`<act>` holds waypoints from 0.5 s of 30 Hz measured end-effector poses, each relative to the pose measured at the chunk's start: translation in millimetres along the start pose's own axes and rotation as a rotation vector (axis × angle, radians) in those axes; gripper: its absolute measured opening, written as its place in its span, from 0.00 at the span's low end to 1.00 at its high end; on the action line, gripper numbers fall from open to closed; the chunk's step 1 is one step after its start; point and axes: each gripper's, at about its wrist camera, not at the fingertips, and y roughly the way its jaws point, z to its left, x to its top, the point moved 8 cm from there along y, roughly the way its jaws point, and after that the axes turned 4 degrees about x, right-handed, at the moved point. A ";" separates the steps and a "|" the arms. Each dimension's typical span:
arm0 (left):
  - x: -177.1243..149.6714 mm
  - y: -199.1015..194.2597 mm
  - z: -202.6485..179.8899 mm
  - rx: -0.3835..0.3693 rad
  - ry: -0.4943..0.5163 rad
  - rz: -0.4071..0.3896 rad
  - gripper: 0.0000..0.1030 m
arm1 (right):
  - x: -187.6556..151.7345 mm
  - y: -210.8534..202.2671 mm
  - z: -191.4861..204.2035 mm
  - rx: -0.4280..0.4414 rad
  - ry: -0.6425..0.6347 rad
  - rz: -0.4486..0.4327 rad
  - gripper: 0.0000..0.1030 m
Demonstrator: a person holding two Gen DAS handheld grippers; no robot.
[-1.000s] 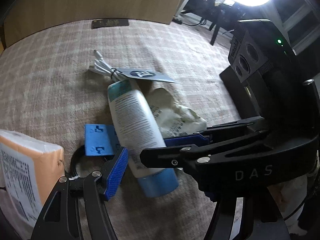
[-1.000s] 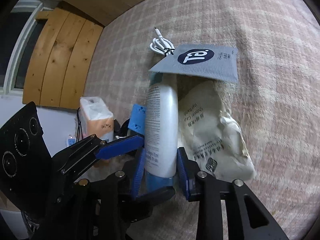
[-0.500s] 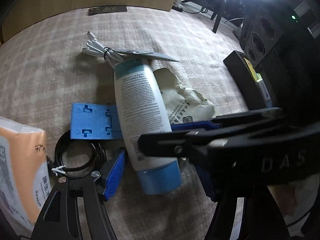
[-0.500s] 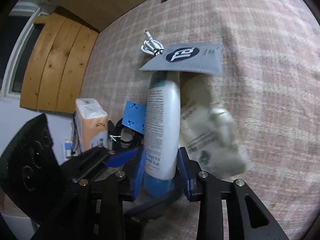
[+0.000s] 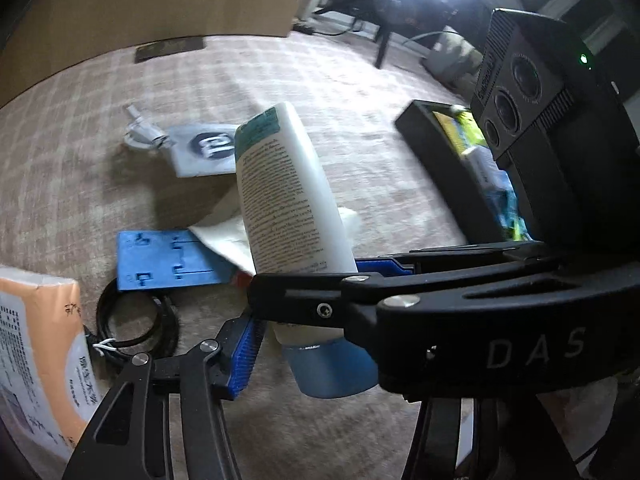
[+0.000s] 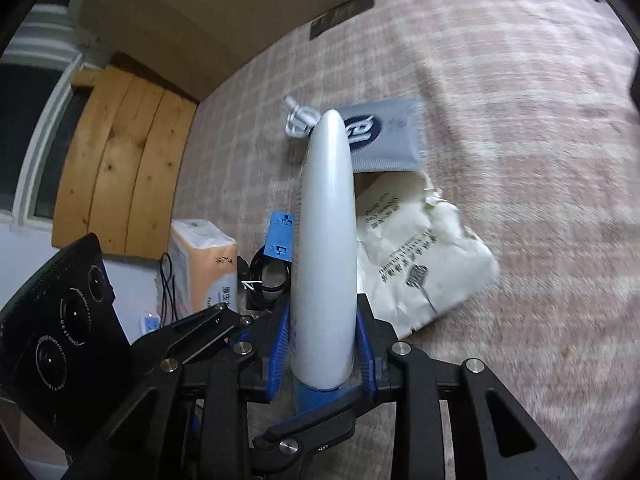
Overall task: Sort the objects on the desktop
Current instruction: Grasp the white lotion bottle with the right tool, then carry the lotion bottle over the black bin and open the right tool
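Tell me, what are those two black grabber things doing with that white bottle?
A person is tidying up with a grabber in each hand. The right gripper squeezes the white bottle near its blue cap and holds it tipped up above the checked cloth. The left gripper sits around the same bottle, and its jaws are closing. A crumpled paper bag, a grey packet, a white cable, a blue plate, a black cable coil and a tissue pack lie on the cloth.

Tissue pack cut off by left edge; black tray contents behind bottle blurred, unreadable.
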 end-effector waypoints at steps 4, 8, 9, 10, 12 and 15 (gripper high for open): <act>4.9 -8.0 -30.8 -0.023 0.057 -0.014 0.56 | -7.1 -30.3 -2.1 -0.013 0.011 -0.052 0.27; 17.4 -10.8 -71.2 -0.046 0.090 -0.023 0.56 | -7.5 -69.2 -11.6 -0.022 0.003 -0.085 0.27; 22.1 -9.0 -81.5 -0.044 0.098 -0.025 0.56 | -7.5 -79.6 -15.1 -0.017 0.001 -0.091 0.27; 27.5 -8.1 -96.6 -0.042 0.113 -0.029 0.56 | -6.8 -88.3 -18.8 -0.016 0.000 -0.099 0.27; 36.8 -5.8 -121.9 -0.038 0.138 -0.039 0.56 | -5.7 -108.3 -27.4 -0.020 -0.002 -0.118 0.27; 48.1 -0.4 -160.9 -0.035 0.161 -0.045 0.56 | -4.0 -139.2 -42.1 -0.015 -0.012 -0.146 0.27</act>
